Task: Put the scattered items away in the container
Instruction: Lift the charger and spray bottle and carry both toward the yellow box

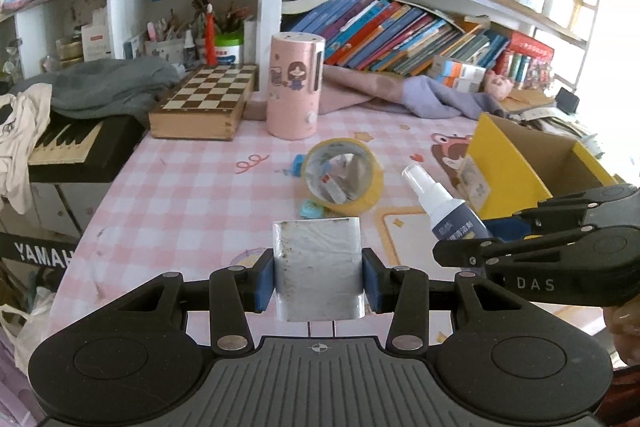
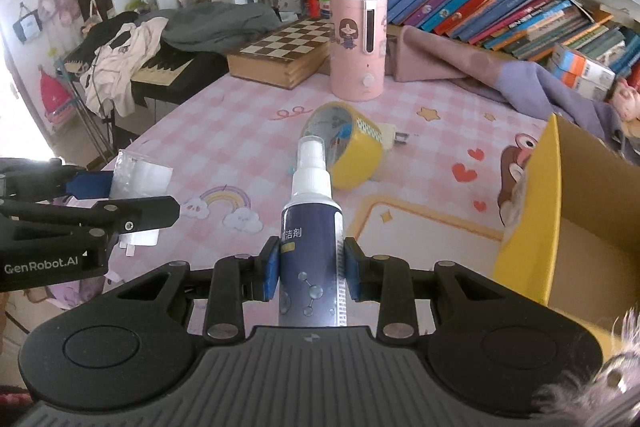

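Both loads gripped and lifted, bound for the yellow cardboard box (image 2: 568, 211).
My left gripper (image 1: 318, 277) pinches the white charger plug (image 1: 318, 267); my right gripper (image 2: 308, 269) pinches the spray bottle (image 2: 312, 223). I'd clear the box's near wall before releasing.

Pink cartoon canister (image 1: 294, 87) beside a closed chessboard case (image 1: 206, 103), grey cloth (image 1: 108, 85) over a keyboard (image 1: 66, 147).

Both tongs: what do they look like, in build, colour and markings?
The left tongs and right tongs match: black linkage arms with silver rivets, blue pads at the tips, and a grey ribbed body between two round black housings. White lettering marks their sides: "DAS" on the right, "GenRobot.AI" on the left. No cables show.
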Motion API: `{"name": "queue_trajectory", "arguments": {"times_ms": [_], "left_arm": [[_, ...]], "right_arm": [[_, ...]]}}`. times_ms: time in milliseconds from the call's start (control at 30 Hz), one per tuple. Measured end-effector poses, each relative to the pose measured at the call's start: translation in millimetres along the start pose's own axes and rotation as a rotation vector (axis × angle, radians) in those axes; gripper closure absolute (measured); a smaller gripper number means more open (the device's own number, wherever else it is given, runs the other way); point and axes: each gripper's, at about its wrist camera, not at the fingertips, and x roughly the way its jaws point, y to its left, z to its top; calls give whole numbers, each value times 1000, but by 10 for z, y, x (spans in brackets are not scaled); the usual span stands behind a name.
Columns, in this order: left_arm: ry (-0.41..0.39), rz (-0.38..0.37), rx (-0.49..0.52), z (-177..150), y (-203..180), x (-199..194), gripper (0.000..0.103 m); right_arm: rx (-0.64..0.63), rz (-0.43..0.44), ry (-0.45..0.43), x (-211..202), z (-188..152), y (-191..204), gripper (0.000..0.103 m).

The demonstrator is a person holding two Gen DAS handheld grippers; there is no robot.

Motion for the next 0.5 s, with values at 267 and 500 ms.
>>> {"name": "queue_trajectory", "arguments": {"times_ms": [267,500], "left_arm": [[-18,-20,11,-235,-152,-309,61],[-19,-55,32,-470,-338,-585,61]], "right_arm": [[33,-29,-22,-375,-348,95,73],[69,-53,-27,-714,-736,159,73]]}}
